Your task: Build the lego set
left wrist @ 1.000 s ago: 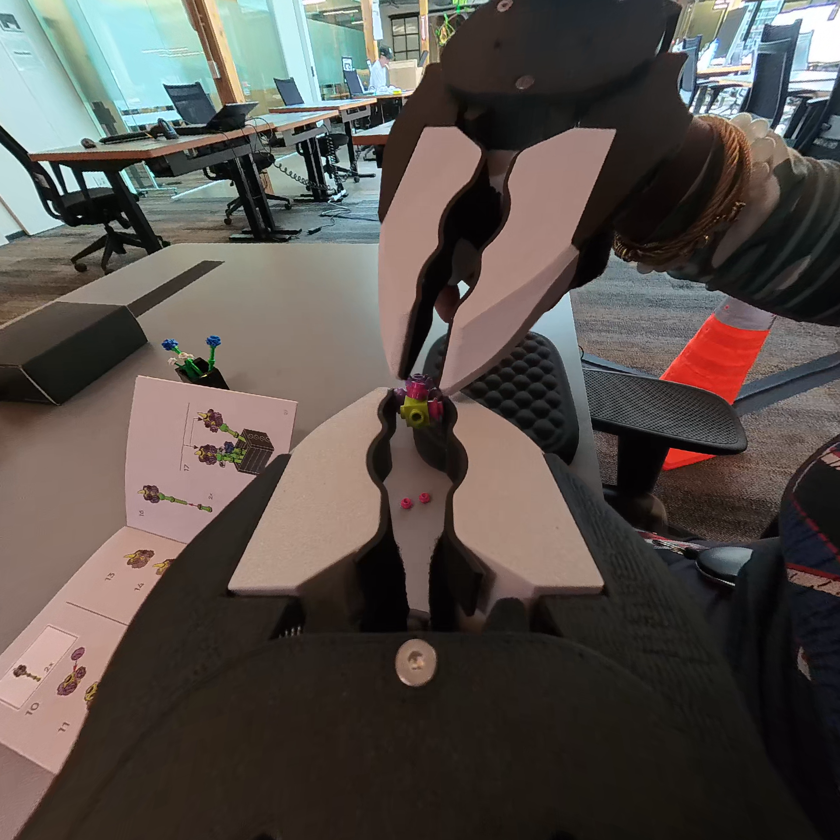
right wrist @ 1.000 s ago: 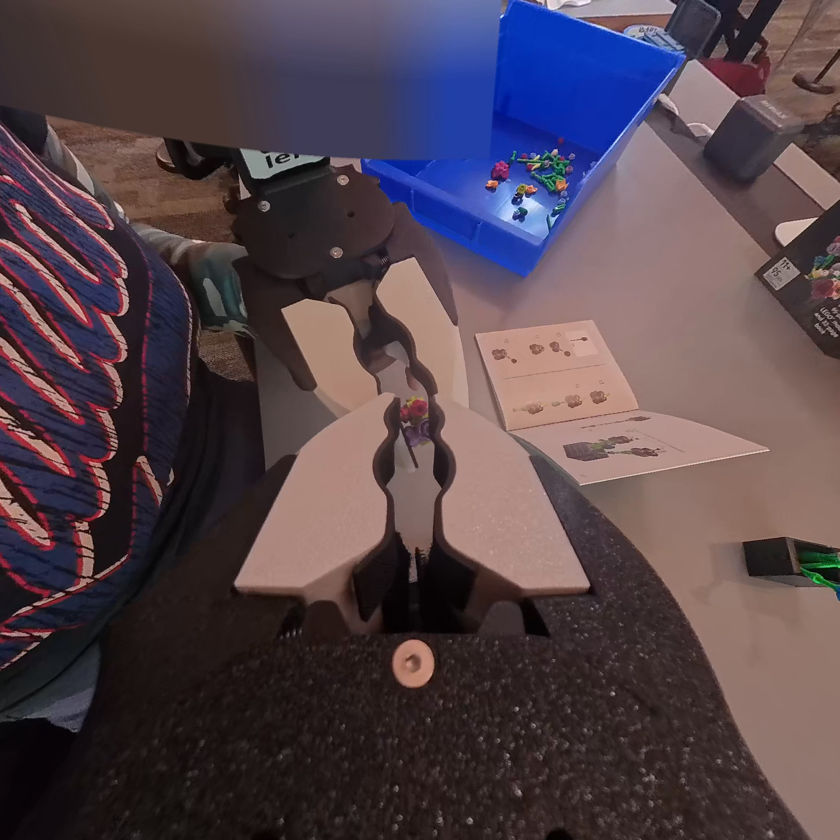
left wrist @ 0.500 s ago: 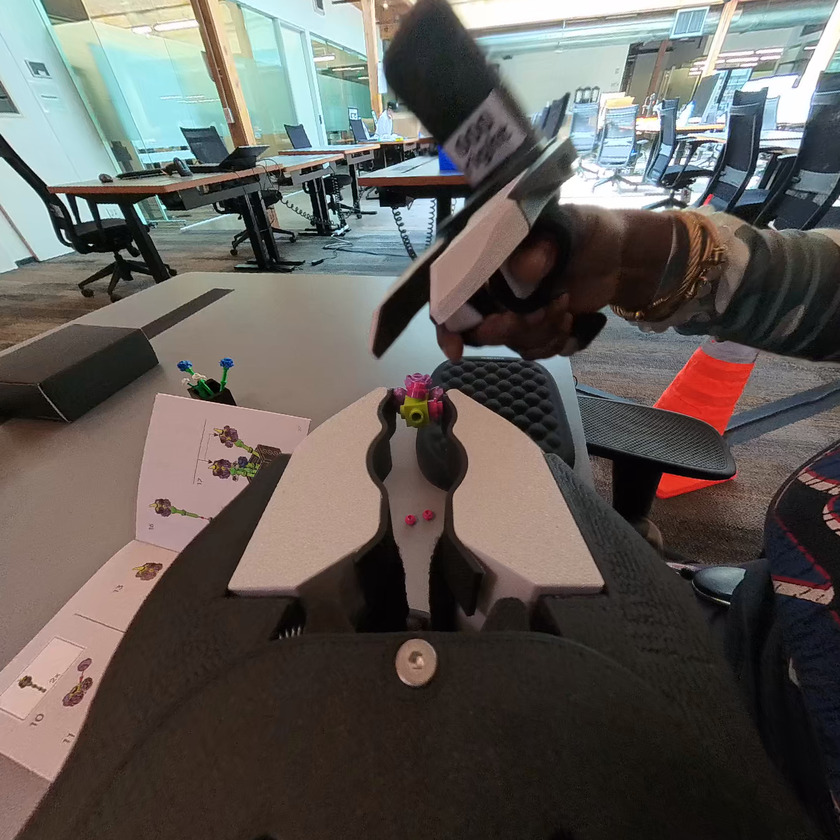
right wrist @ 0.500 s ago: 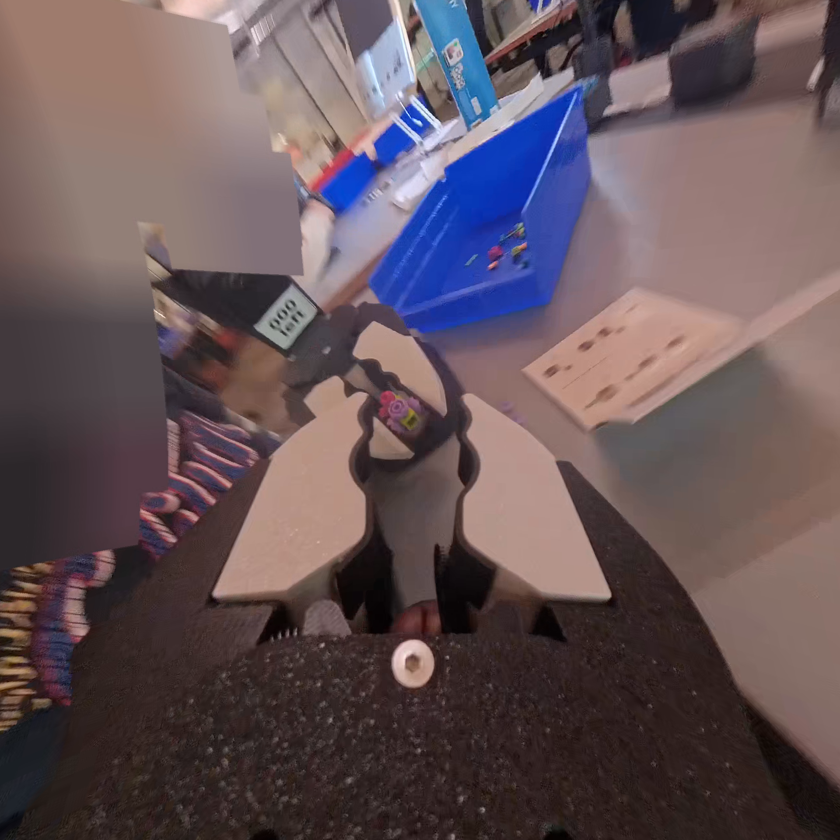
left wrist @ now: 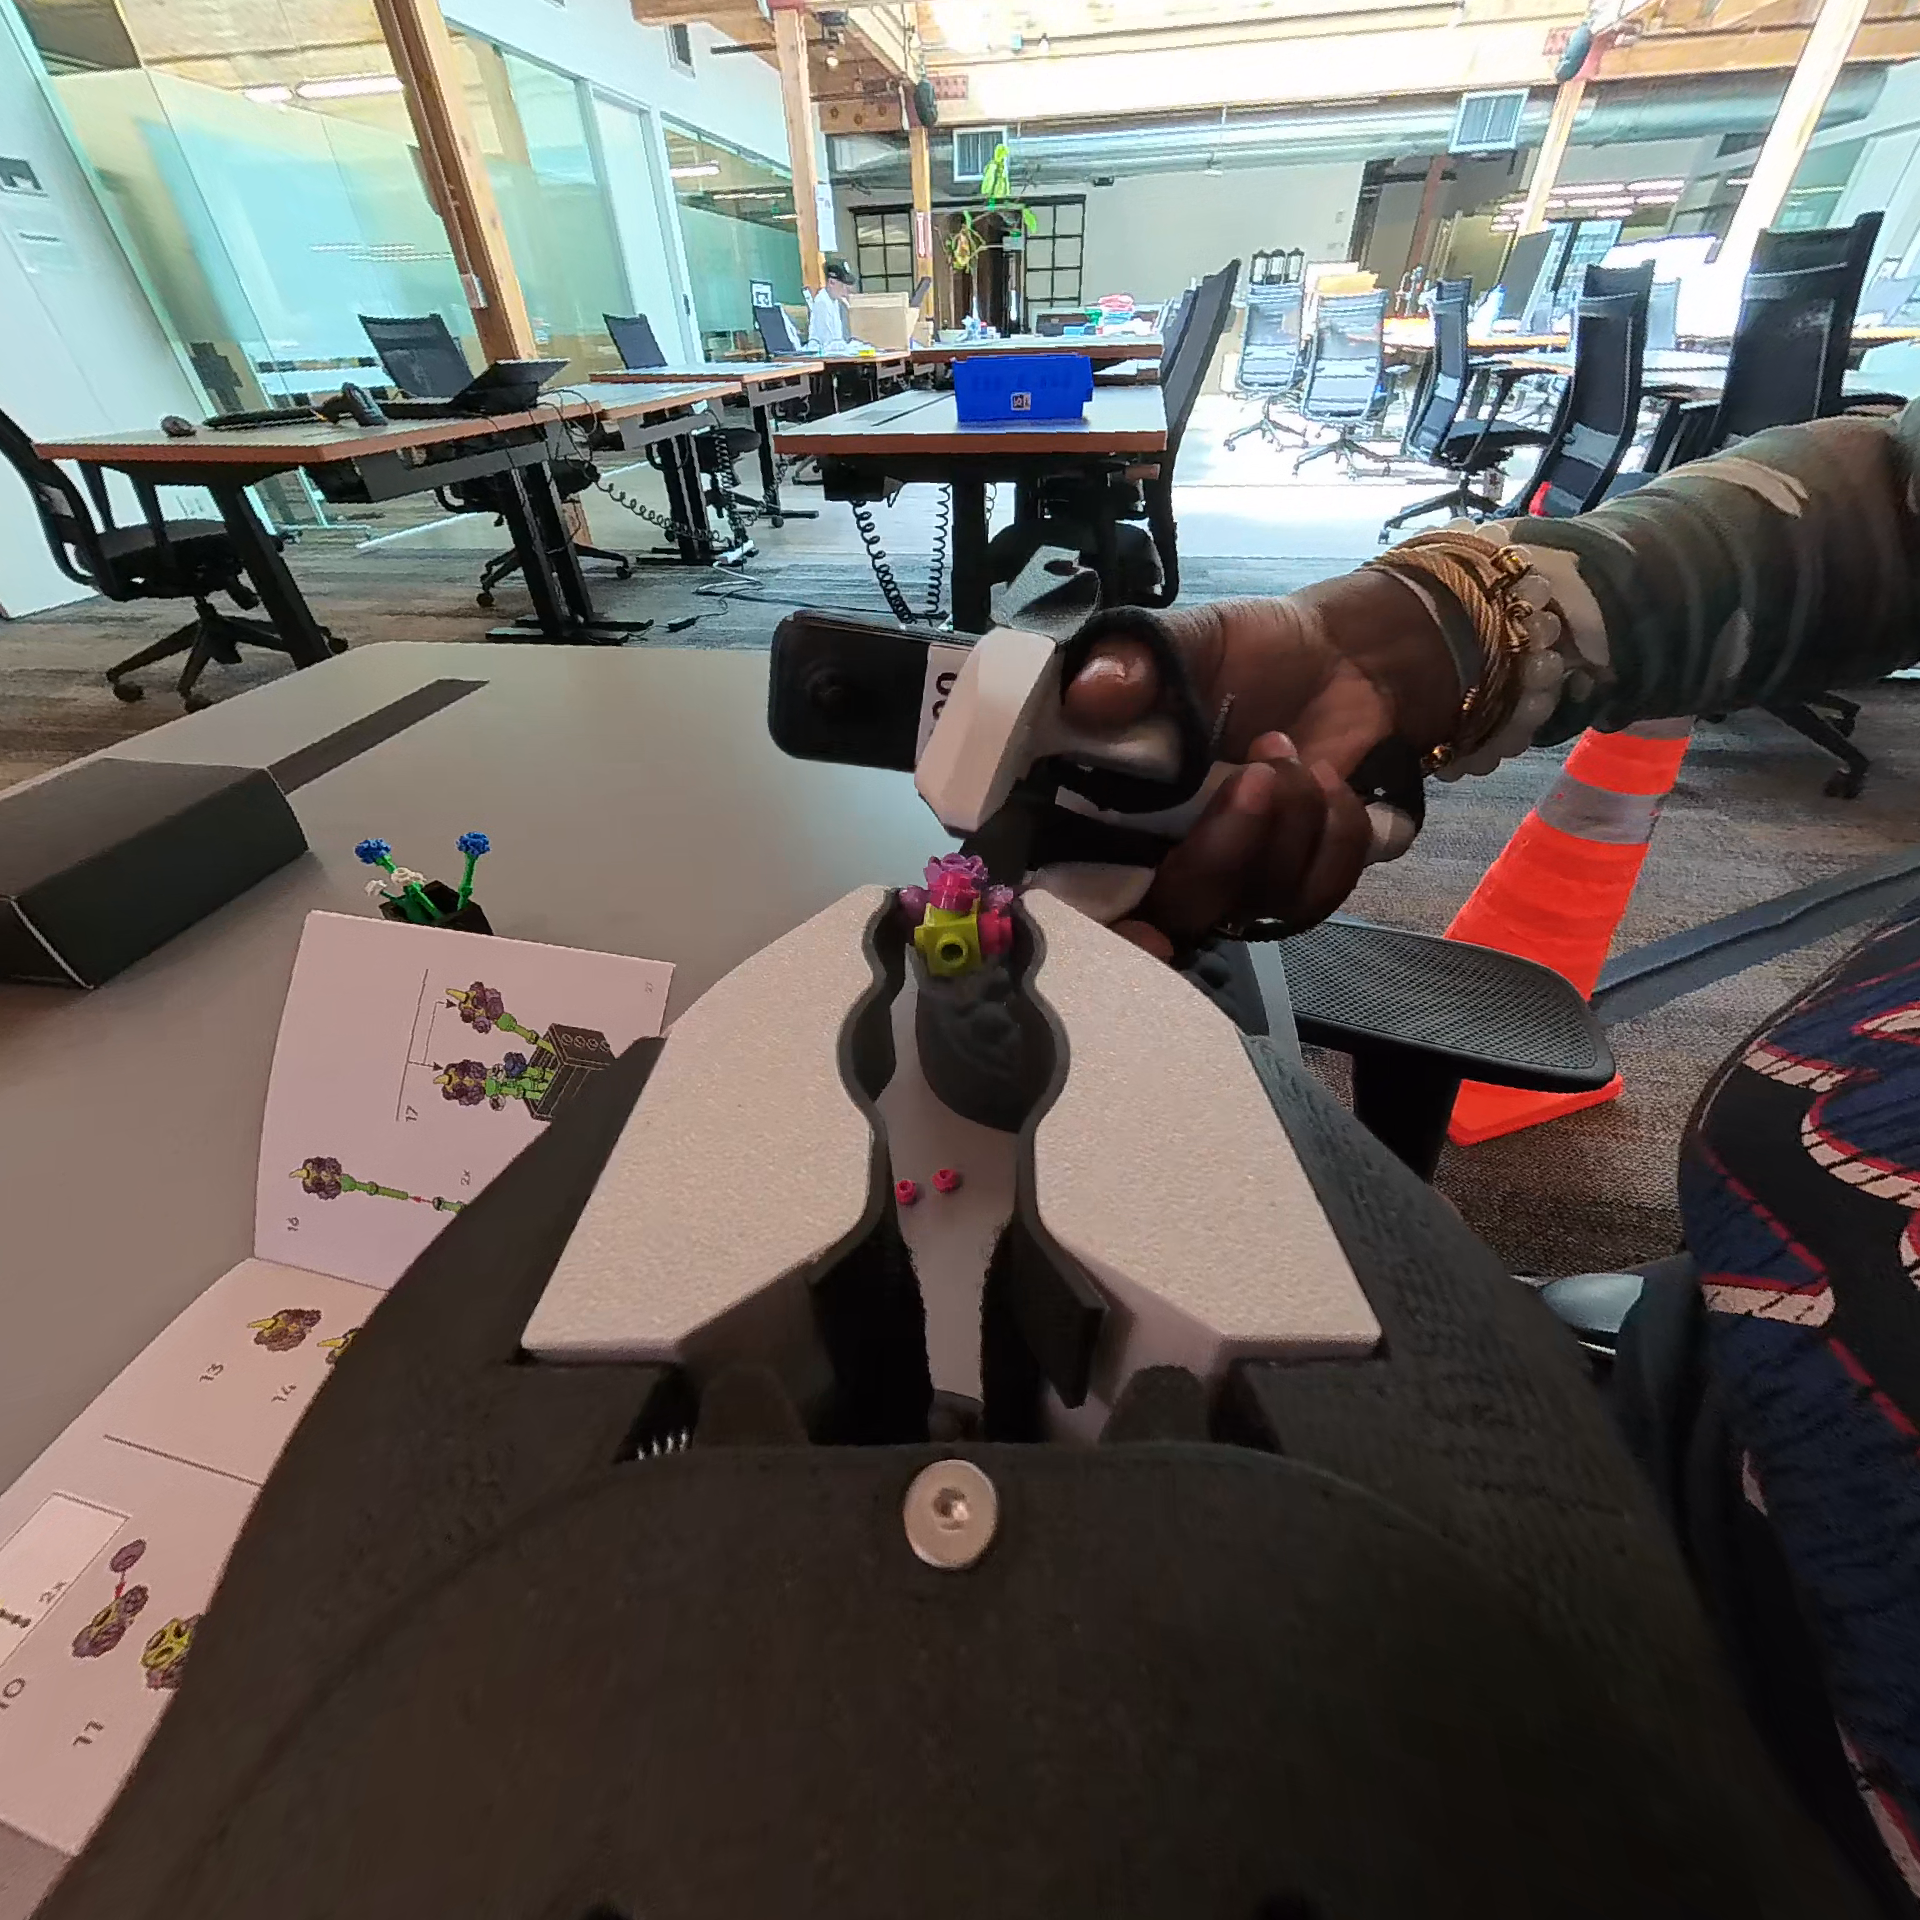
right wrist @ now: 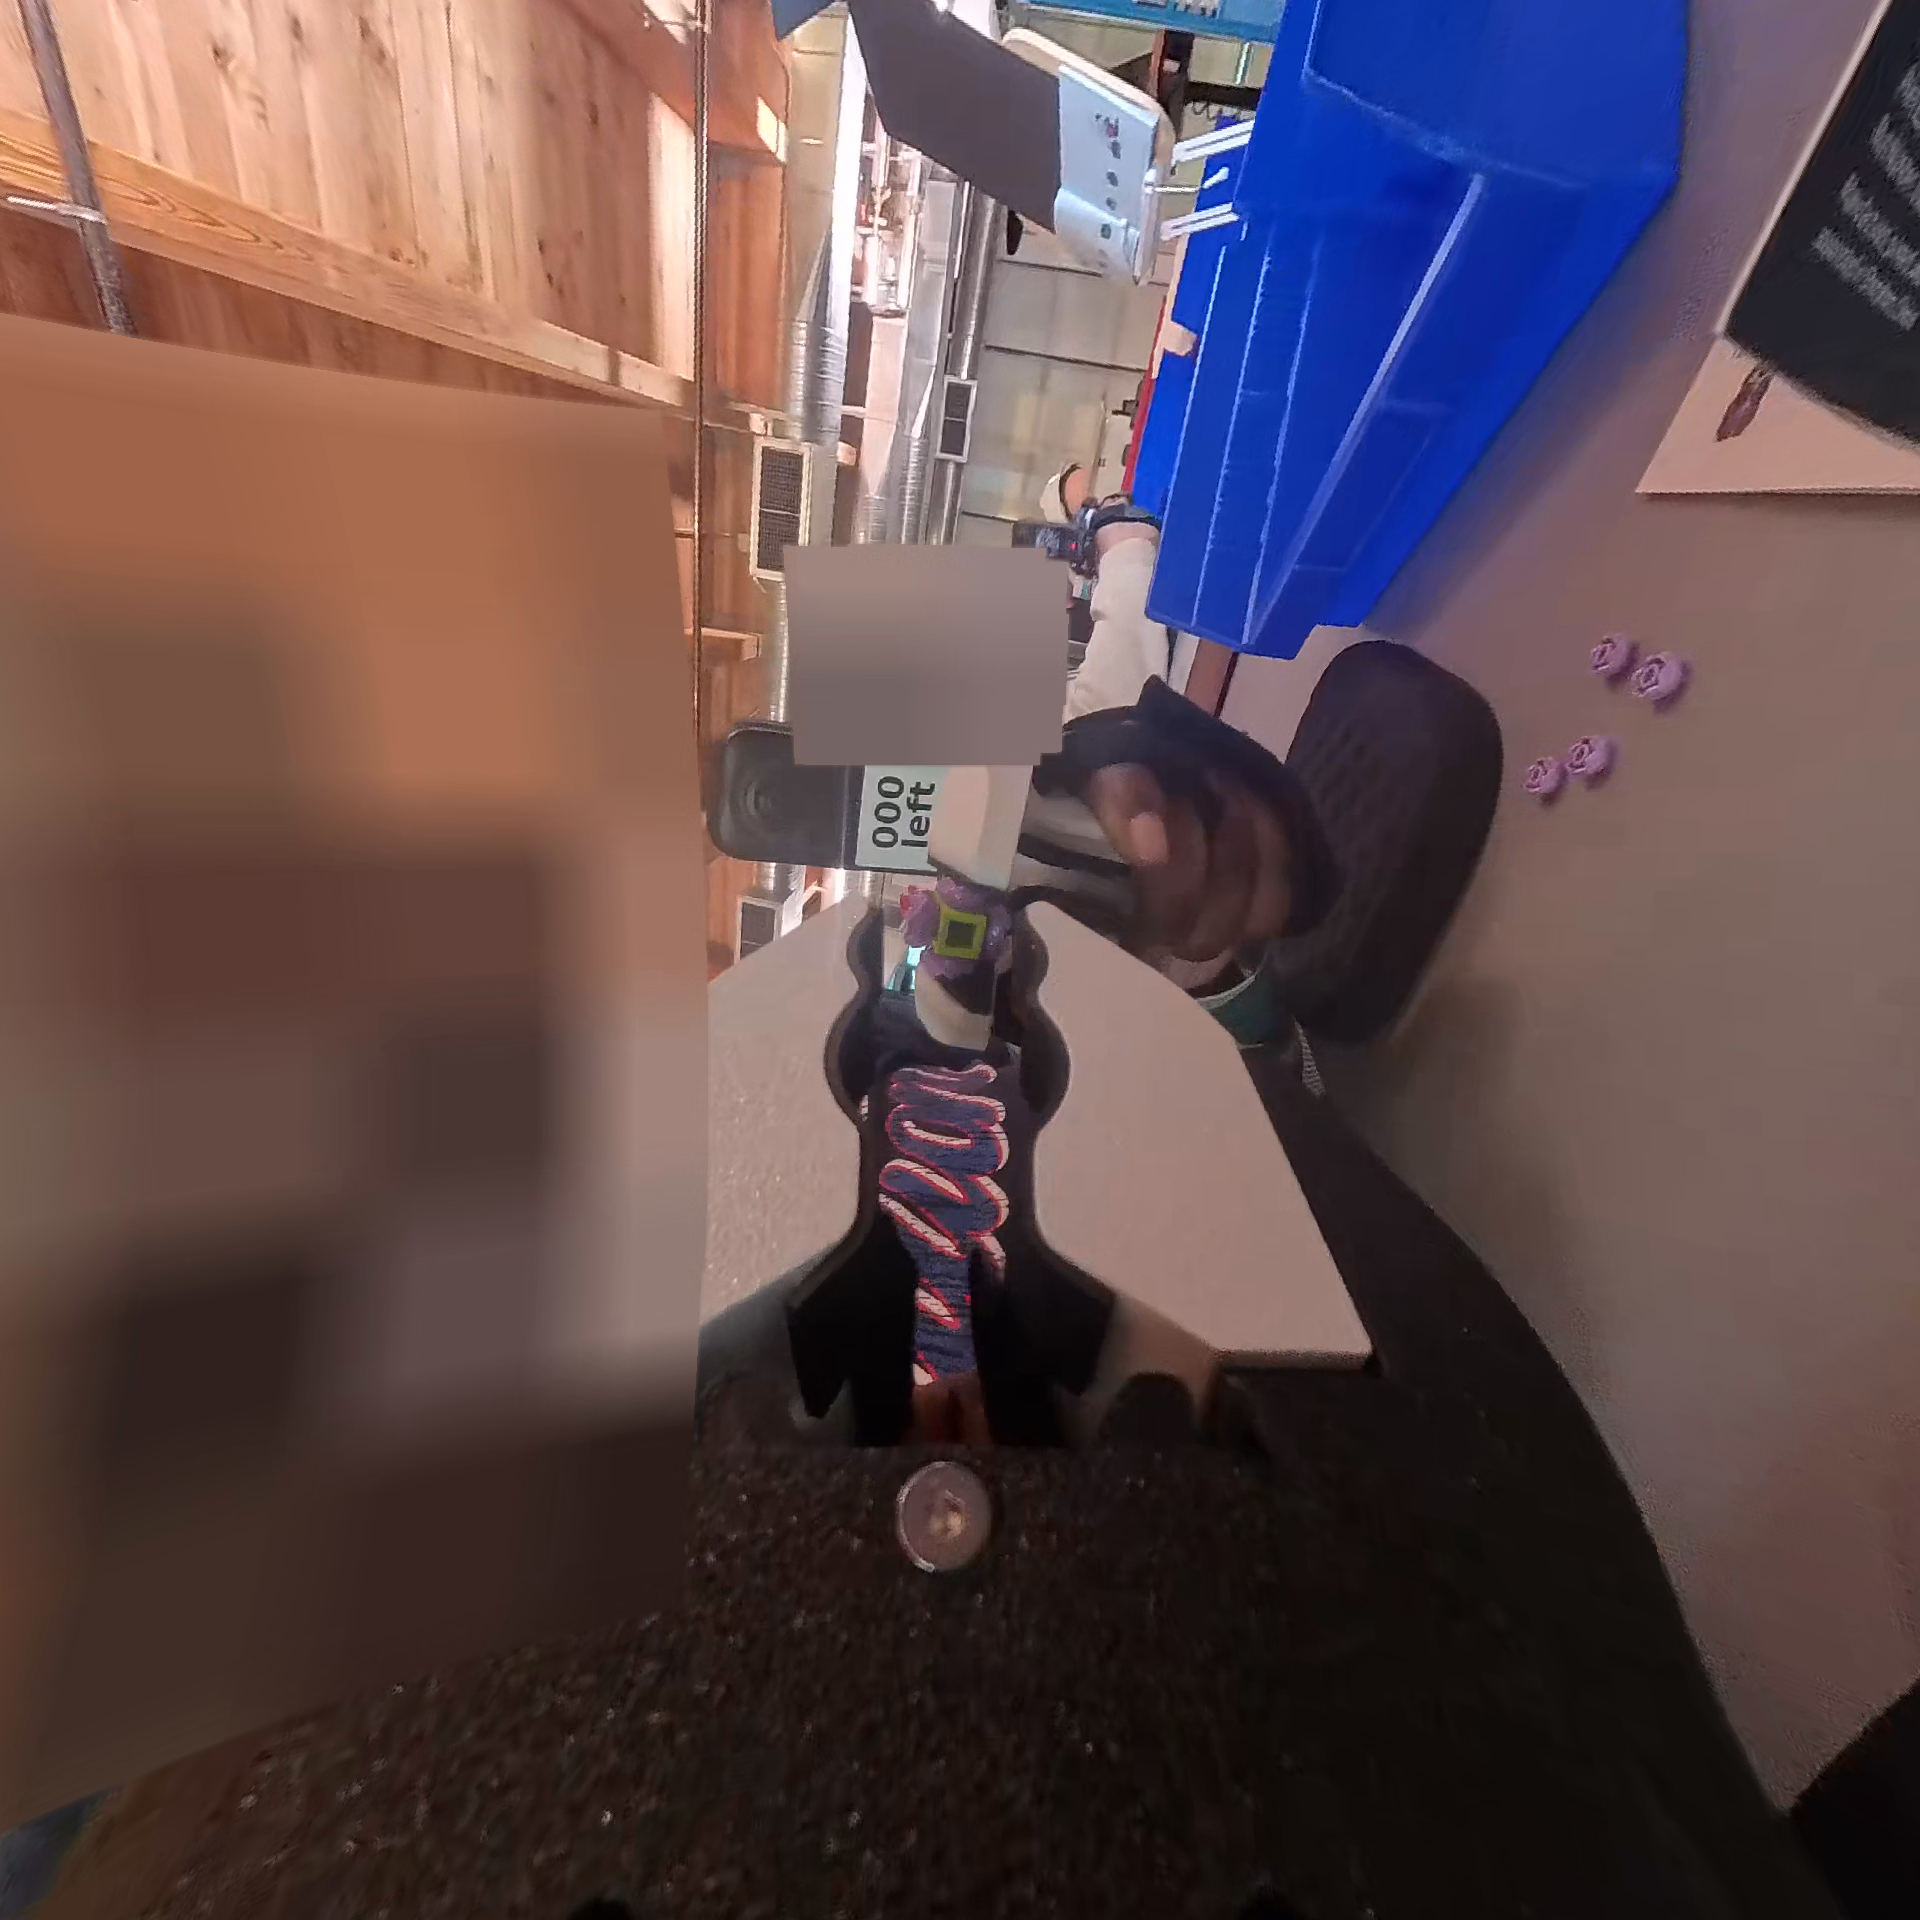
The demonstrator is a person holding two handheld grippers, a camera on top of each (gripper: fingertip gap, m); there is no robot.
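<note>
Flower cluster (left wrist: 954,918): pinched at tips of left gripper (left wrist: 956,914), stud facing back along its fingers. Right gripper (right wrist: 951,935): rolled sideways, just beyond cluster; grip state unclear.

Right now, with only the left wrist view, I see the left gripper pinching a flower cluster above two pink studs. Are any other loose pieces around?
Observer: Yes. The right wrist view shows four lilac flower pieces lying on the table in two pairs.
Reviewer: Where is the parts supply?
Observer: A blue bin stands on that table, near those pieces.
Reviewer: Is the right gripper closed on the cluster?
Observer: In its own camera, the right gripper has a tip on either side of the flower cluster. Contact is unclear.
</note>
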